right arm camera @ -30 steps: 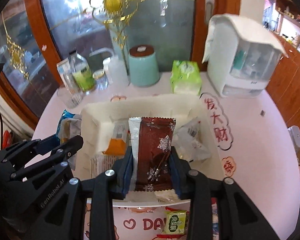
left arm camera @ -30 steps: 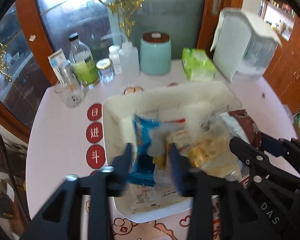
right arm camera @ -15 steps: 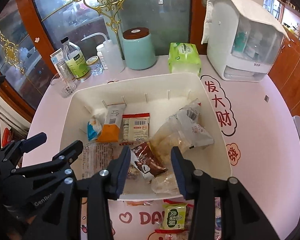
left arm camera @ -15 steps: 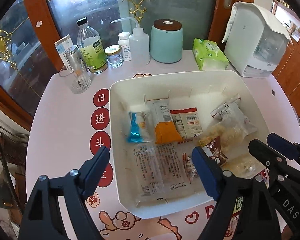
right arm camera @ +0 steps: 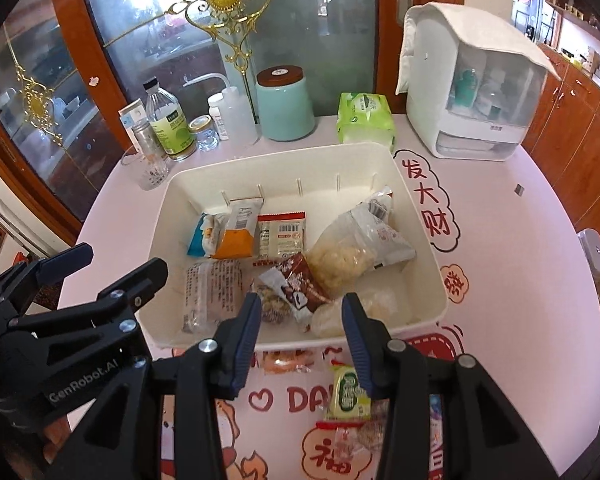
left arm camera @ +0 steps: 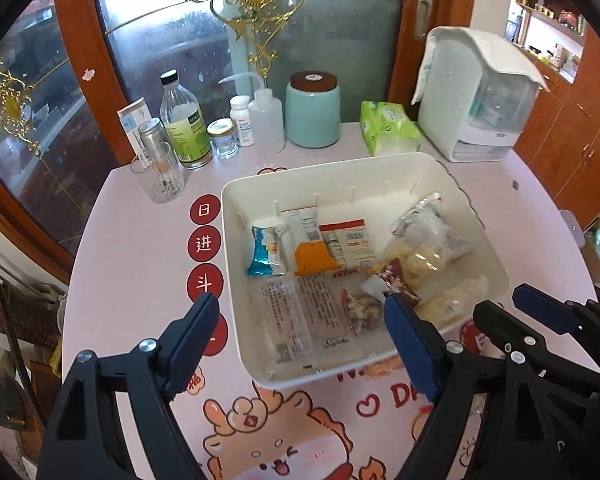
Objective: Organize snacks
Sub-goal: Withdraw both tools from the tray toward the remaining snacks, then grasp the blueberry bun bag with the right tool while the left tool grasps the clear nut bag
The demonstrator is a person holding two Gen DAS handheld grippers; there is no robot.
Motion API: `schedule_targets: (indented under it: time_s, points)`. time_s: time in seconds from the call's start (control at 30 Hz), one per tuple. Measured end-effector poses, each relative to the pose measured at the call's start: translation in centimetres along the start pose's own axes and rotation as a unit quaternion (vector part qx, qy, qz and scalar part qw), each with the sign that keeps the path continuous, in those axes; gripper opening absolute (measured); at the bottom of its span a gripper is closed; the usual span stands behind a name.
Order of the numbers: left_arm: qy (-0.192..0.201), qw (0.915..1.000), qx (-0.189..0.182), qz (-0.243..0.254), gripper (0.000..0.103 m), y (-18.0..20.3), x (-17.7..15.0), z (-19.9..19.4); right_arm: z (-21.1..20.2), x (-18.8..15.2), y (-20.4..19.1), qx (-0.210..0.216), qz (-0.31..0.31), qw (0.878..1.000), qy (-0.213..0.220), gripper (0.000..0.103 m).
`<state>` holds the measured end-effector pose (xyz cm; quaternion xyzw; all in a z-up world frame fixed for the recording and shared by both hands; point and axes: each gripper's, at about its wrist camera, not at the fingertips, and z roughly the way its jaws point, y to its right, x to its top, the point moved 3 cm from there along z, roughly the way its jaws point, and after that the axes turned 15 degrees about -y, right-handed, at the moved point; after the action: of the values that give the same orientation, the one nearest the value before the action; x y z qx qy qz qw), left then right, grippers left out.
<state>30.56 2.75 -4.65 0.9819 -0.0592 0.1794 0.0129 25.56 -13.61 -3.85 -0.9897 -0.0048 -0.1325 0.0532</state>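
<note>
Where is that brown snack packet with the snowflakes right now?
The brown packet lies loose in the white bin, near its front edge, between a clear printed packet on its left and a bag of pale puffs.

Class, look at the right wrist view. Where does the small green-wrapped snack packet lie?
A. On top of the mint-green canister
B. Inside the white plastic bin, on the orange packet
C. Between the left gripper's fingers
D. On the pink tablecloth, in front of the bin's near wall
D: the small green-wrapped snack packet lies on the pink tablecloth, outside the near wall of the white plastic bin, below the open right gripper.
</note>
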Motion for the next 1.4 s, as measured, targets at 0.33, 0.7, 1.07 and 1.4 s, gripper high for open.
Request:
schedule_targets:
  time_s: [0.33,0.7,1.07,1.4]
  points:
    - [0.025,0.9985,-0.042,0.024,0.084,2.1,-4.8,-4.4,-5.0,-5.7,0.9,0.001,0.023,0.999,0.027,0.043]
    - [0.035,0.9977,-0.048,0.034,0.084,6.0,-9.4,-6.4,-8.6,-12.0,5.0,0.004,0.044,0.998,0.041,0.043]
    - [-0.003,0.9999,-0.015,0.009,0.084,13.6,-11.8,-2.8,-8.1,-14.5,16.2,0.013,0.052,0.998,0.017,0.043]
    - [-0.067,0.9971,-0.018,-0.030,0.084,17.5,-15.1,4.1,-3.2,-13.8,21.2,0.048,-0.012,0.998,-0.026,0.046]
